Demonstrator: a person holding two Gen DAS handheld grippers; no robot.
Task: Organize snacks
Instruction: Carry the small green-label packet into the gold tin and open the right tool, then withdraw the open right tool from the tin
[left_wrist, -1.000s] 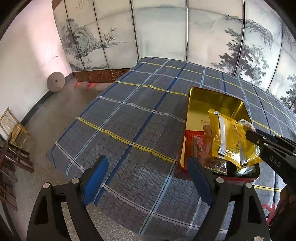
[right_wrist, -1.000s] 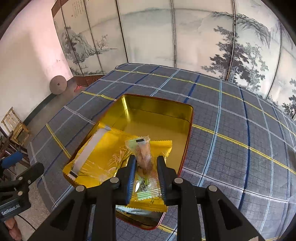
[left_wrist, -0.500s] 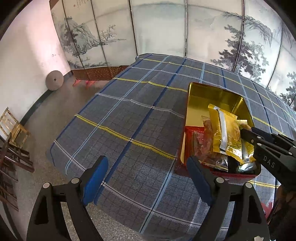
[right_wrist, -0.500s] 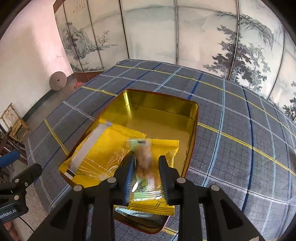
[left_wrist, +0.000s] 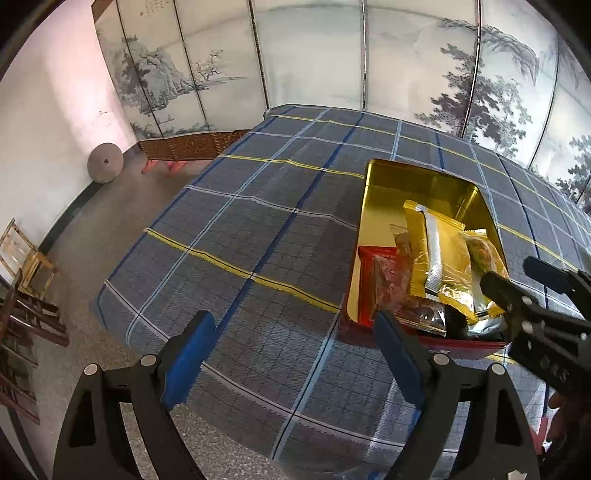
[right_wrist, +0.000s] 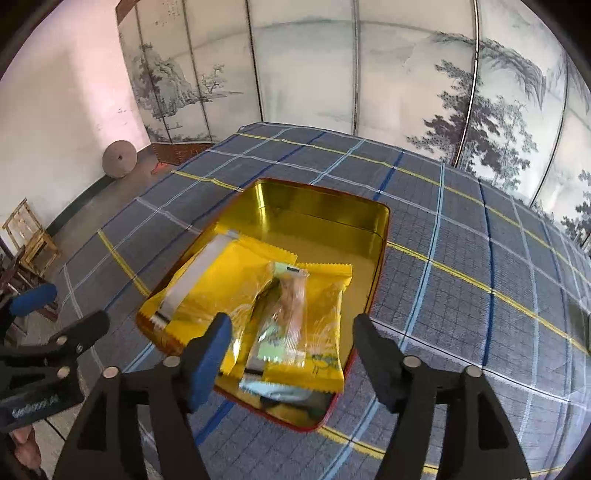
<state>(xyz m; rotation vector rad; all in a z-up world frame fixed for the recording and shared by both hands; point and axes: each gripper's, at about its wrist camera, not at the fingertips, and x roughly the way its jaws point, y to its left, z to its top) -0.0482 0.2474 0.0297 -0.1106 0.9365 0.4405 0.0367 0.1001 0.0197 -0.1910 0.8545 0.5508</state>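
Holding right gripper (right_wrist: 290, 341) wide open, empty, above tin (right_wrist: 380, 236); clear snack packet (right_wrist: 286, 314) atop yellow packets inside tin, near end. Left gripper (left_wrist: 291, 354) open, empty, left of tin. Risk, my judgement: pile overtops tin rim, packet slides onto counter (right_wrist: 461, 258).

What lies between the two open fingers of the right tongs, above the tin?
In the right wrist view, a clear snack packet lies there, on yellow packets inside the tin.
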